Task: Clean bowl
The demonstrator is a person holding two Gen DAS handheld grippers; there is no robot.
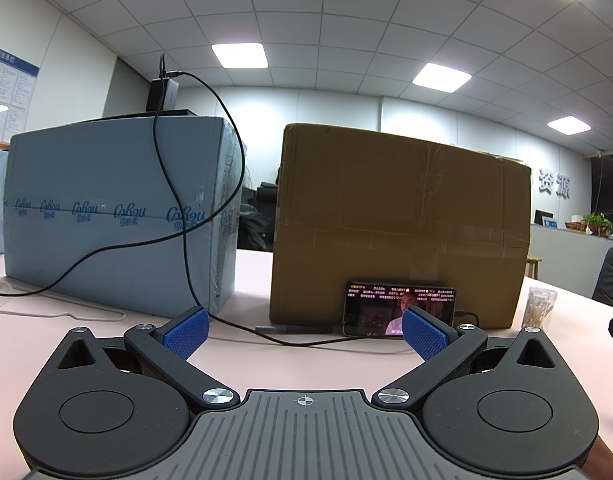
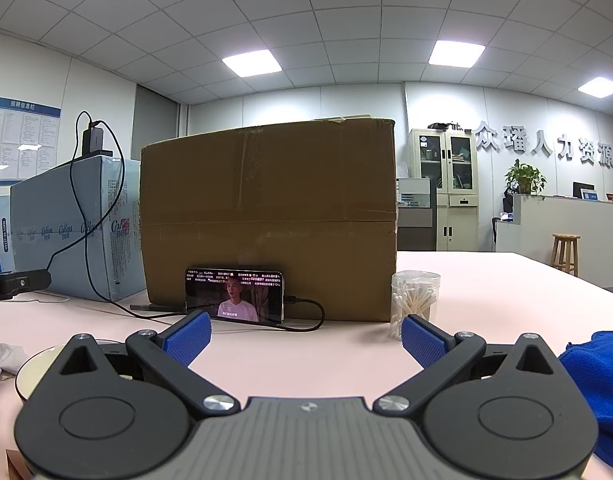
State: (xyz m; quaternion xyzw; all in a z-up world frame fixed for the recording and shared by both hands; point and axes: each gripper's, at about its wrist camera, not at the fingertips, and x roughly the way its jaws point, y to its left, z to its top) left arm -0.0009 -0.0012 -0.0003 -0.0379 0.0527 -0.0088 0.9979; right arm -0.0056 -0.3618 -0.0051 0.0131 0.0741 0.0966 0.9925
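In the right wrist view the rim of a pale bowl [image 2: 36, 364] shows at the lower left, mostly hidden behind my right gripper's body. A blue cloth [image 2: 594, 384] lies at the right edge. A crumpled white tissue [image 2: 2, 356] lies left of the bowl. My right gripper [image 2: 305, 338] is open and empty above the pink table [image 2: 306, 356]. My left gripper [image 1: 305, 334] is open and empty above the same table [image 1: 298, 364]; no bowl shows in the left wrist view.
A brown cardboard box [image 1: 398, 228] [image 2: 270, 220] and a light blue box [image 1: 118, 208] [image 2: 66, 220] stand ahead. A phone [image 1: 400, 314] [image 2: 234, 296] leans on the brown box, with black cables [image 1: 178, 240] trailing. A clear jar of cotton swabs [image 2: 414, 300] [image 1: 540, 306] stands to the right.
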